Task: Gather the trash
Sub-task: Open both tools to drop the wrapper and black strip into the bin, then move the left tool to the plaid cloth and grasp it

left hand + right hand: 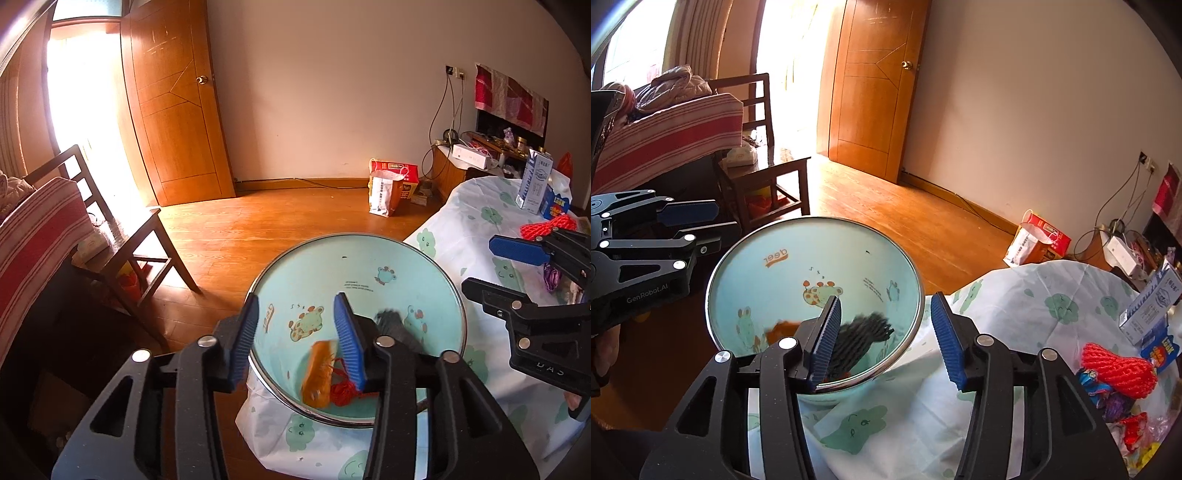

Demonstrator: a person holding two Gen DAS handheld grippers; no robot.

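Your left gripper (301, 336) hangs over the near rim of the bin (448, 284), fingers spread wide and holding nothing. The mint bin stands at the edge of the covered table (1015, 306); in it you can count three pieces — an orange wrapper (317, 376), a red wad (341, 393), and a dark netted piece (862, 334), blurred and seemingly just dropped. Your right gripper (886, 332) straddles the rim, likewise wide open and empty. Judged step: a drop has just finished. Next you would swing right to the table's far side, where one red net sleeve (1115, 369) lies atop several crumpled wrappers (1108, 398) — too tangled to count — beside one milk carton (1152, 306). Close on a single piece, not the cloth.
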